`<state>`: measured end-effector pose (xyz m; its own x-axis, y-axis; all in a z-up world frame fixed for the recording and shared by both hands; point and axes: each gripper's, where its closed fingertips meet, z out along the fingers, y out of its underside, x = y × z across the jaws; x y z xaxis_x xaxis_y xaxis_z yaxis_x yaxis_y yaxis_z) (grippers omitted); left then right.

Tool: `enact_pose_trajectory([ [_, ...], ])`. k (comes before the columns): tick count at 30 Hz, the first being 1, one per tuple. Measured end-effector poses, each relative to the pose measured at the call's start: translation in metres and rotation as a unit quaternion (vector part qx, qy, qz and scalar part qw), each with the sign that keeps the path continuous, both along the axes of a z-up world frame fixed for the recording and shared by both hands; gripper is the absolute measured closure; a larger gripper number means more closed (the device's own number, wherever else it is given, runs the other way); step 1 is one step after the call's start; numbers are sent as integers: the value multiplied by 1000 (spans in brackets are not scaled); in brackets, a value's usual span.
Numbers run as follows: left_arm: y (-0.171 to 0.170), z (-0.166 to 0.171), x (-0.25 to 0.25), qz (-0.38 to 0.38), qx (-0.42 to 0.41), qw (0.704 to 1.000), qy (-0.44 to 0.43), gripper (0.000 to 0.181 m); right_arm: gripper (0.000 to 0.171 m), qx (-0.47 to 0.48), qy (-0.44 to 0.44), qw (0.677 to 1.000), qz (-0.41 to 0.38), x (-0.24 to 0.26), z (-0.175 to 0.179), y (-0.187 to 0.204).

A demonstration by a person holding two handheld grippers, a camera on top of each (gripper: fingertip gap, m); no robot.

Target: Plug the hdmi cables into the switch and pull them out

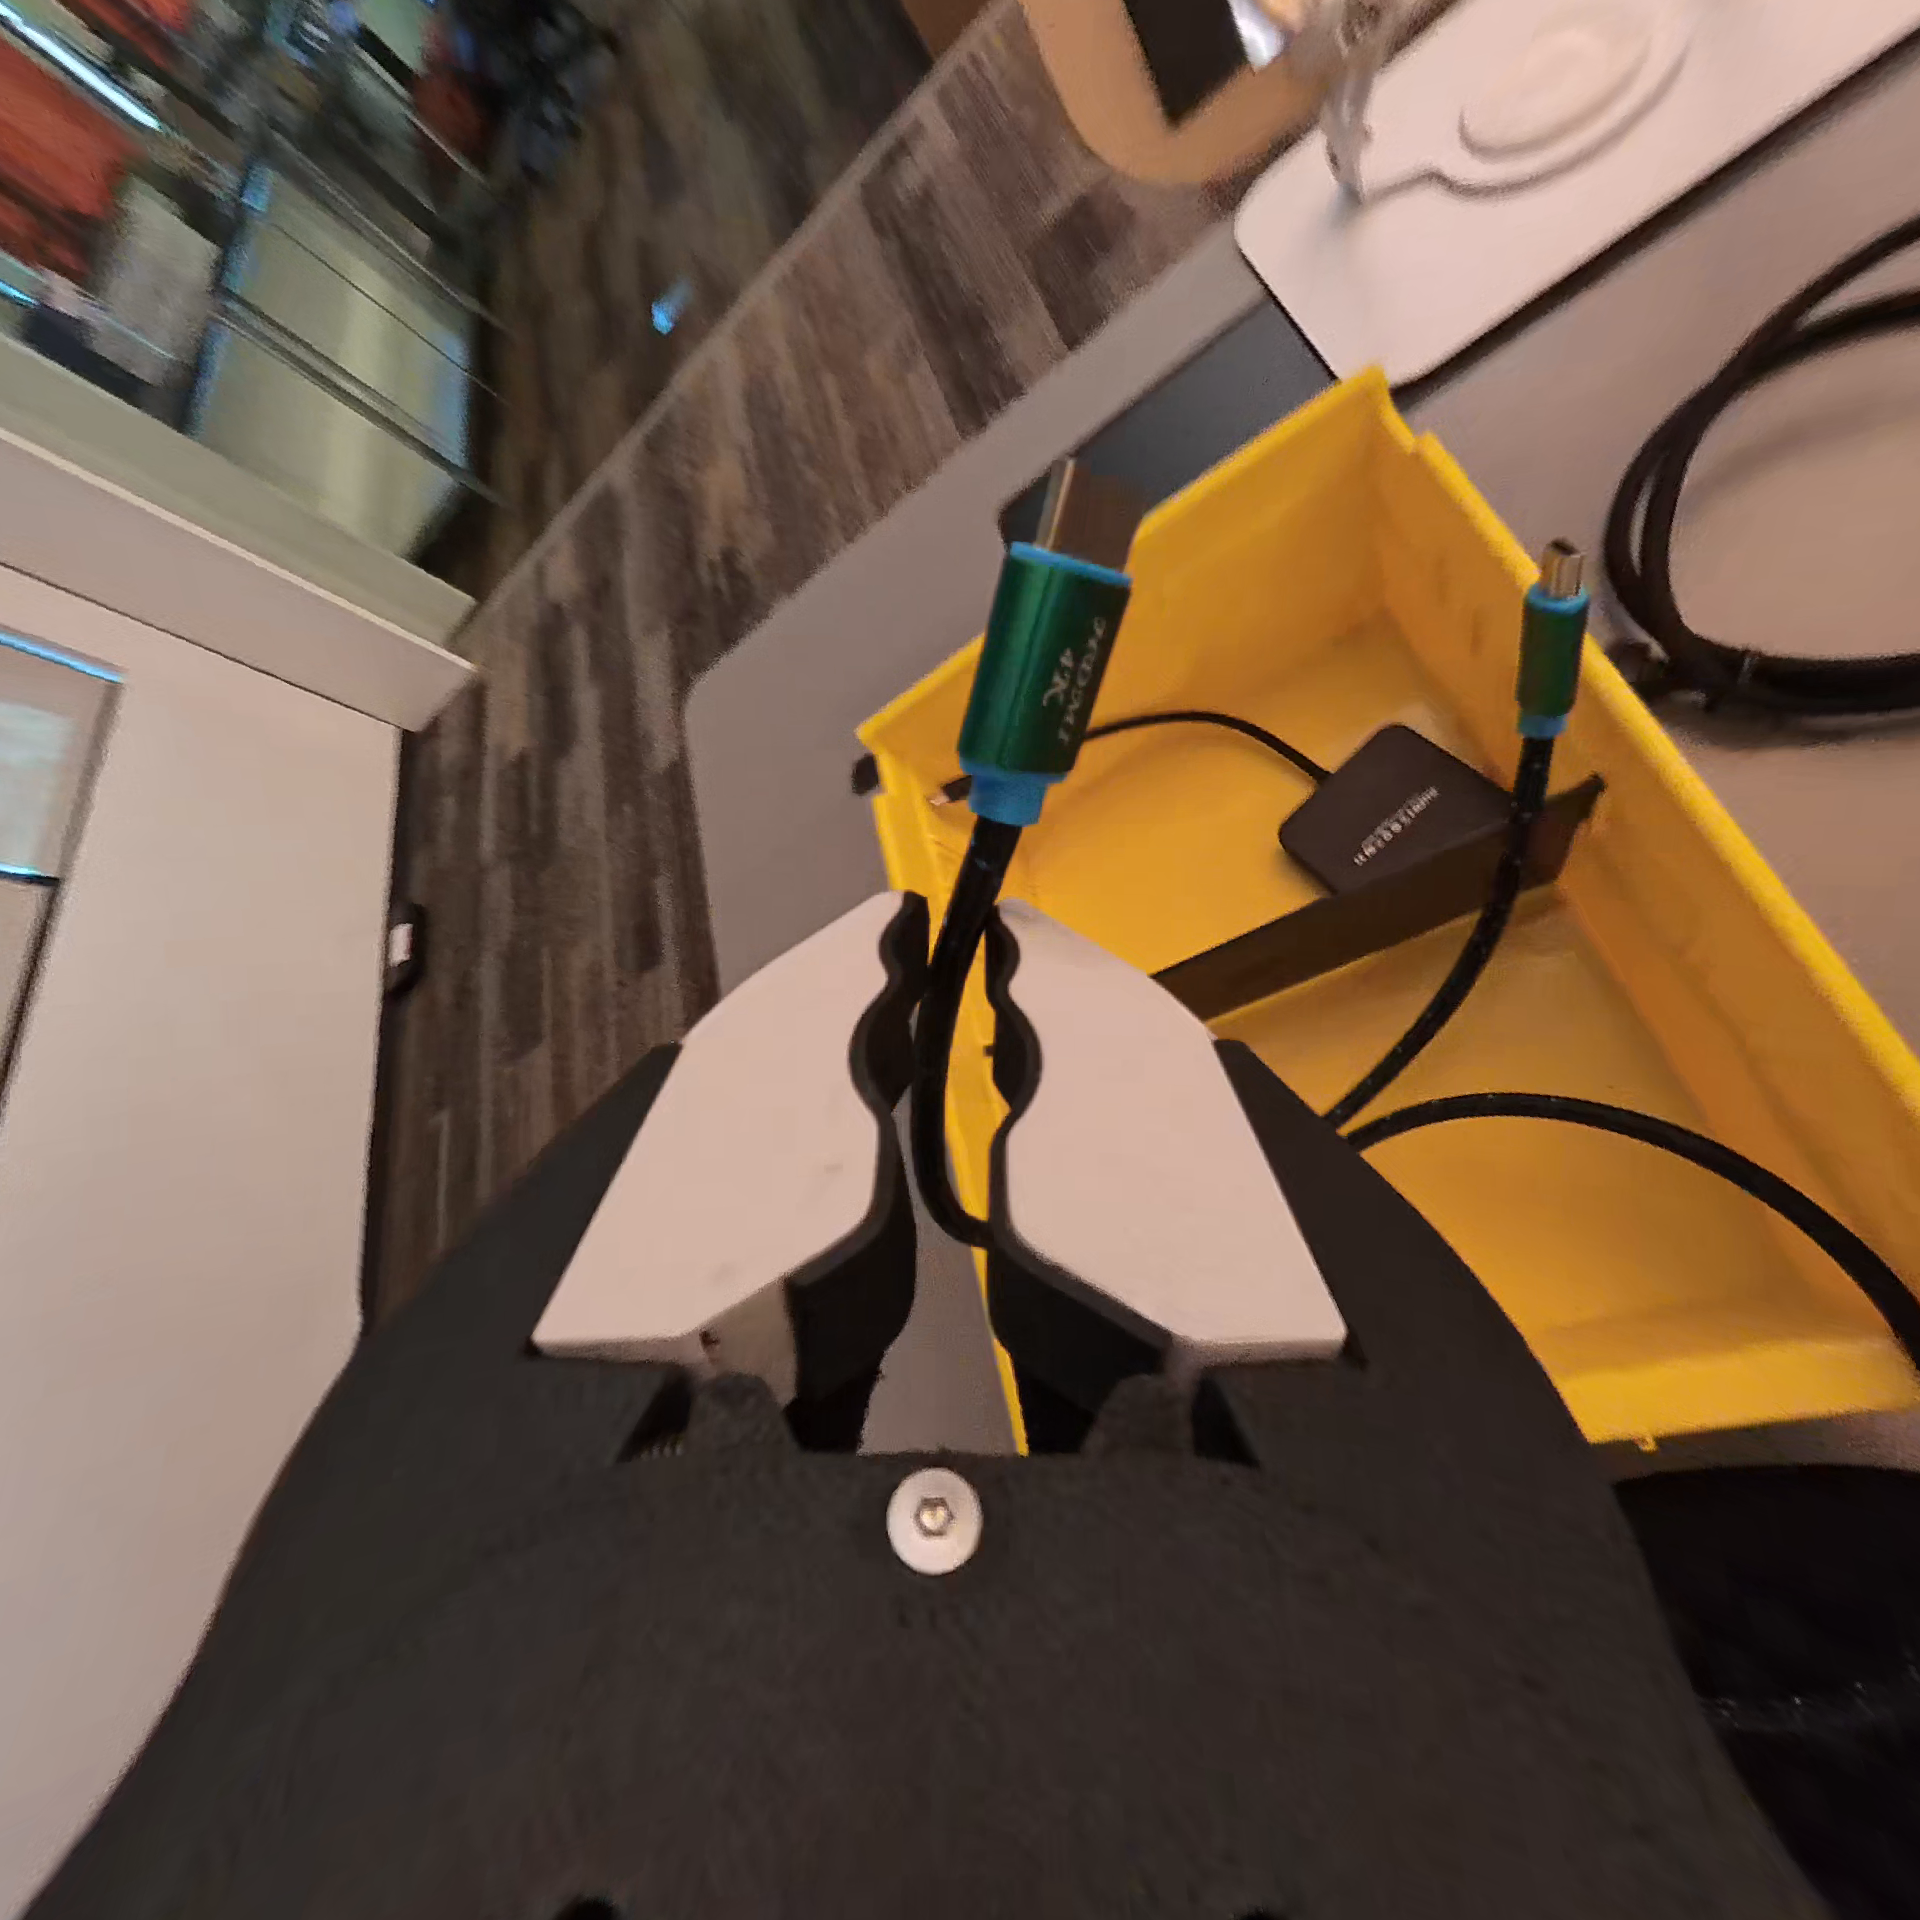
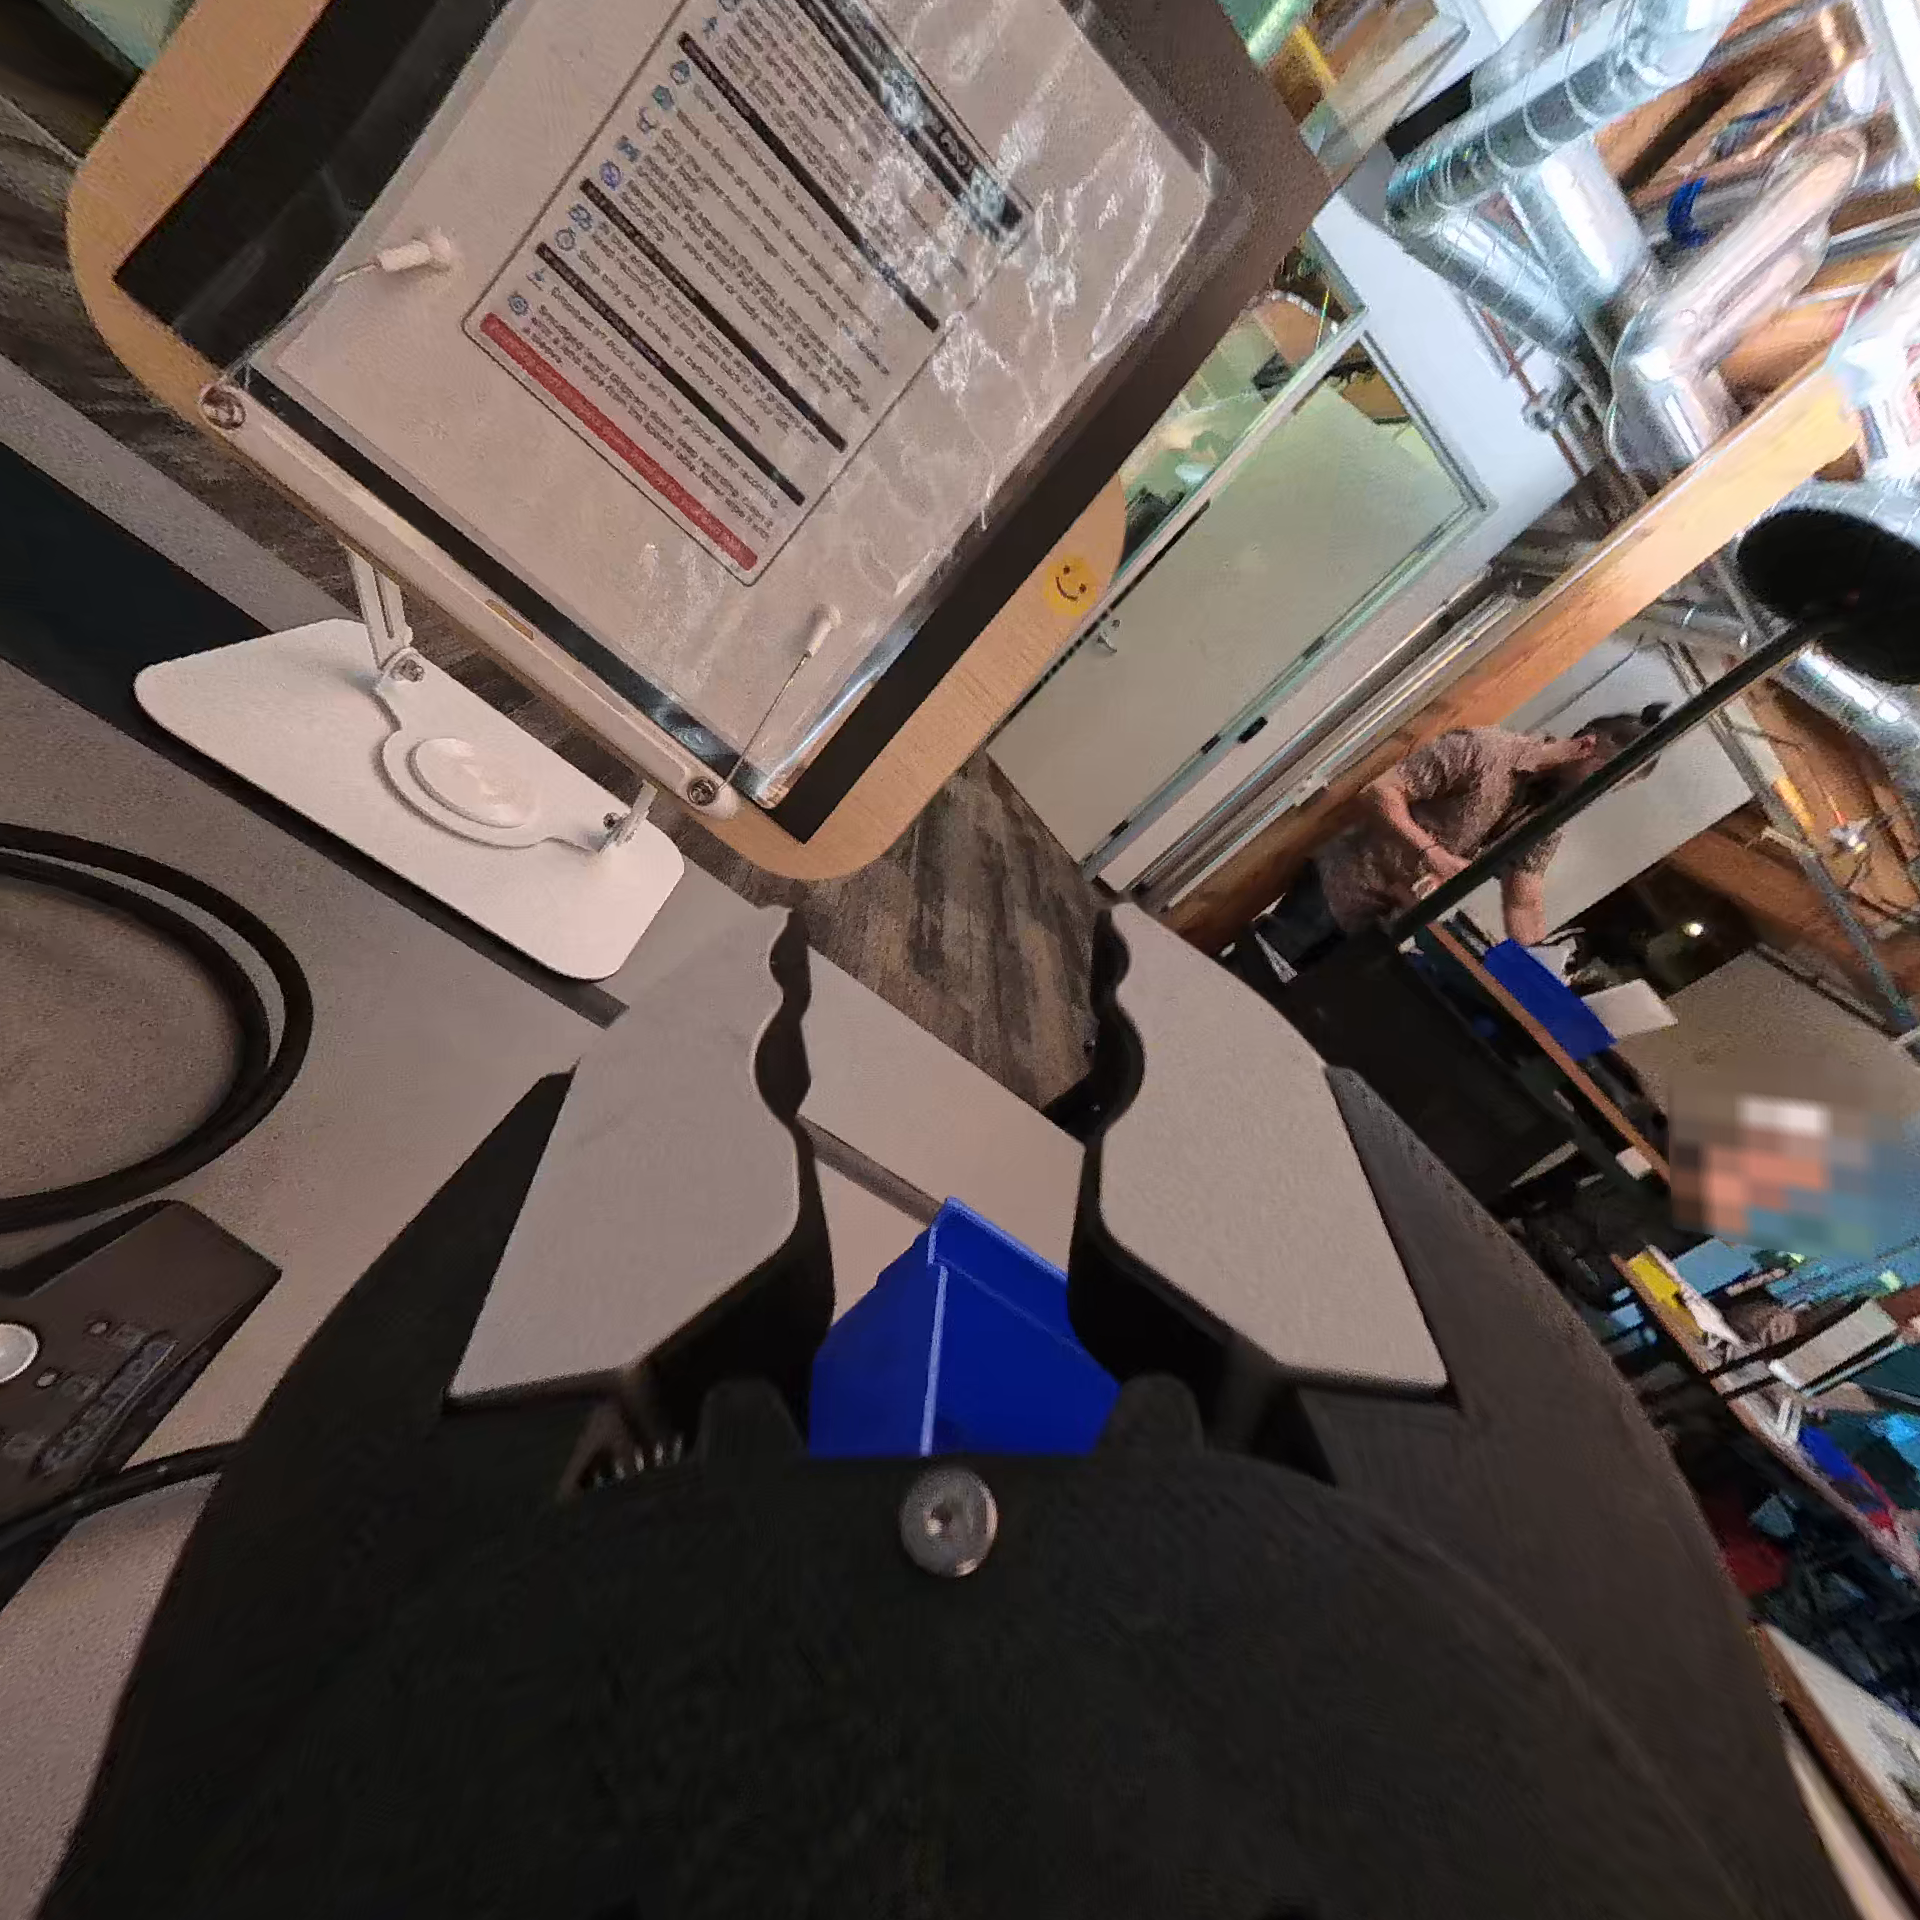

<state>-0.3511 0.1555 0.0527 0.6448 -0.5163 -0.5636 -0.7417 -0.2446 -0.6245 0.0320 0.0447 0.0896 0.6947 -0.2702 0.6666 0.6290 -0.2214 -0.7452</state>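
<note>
Pinching a black braided cable [image 1: 951, 997] between their tips, the left tongs [image 1: 954, 920] hold its green HDMI plug [image 1: 1042, 670] upright above the near-left corner of a yellow bin [image 1: 1621, 1039] on the bench [image 1: 1766, 436]. Inside the bin lie the black switch [image 1: 1387, 805] and a second, thinner green plug [image 1: 1551, 649] standing on its cable. The right tongs [image 2: 951, 951] are spread wide with nothing between them, raised over the bench edge above a blue bin [image 2: 966, 1340], facing a stand-mounted sign [image 2: 675, 343].
</note>
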Motion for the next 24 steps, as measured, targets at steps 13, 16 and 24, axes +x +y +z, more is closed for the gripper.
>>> enact_pose_trajectory([
  [13, -123, 97, 103, -176, 168, 968, -64, 175, 114, -53, 16, 998, 13, -2, -19, 7],
  [16, -150, 74, 153, -257, 126, 957, -50, 175, 113, -71, 31, 997, 9, 8, -23, 7],
  [24, -175, -26, 251, -359, -49, 932, -10, 175, 112, -79, 187, 978, 43, 47, -21, 0],
])
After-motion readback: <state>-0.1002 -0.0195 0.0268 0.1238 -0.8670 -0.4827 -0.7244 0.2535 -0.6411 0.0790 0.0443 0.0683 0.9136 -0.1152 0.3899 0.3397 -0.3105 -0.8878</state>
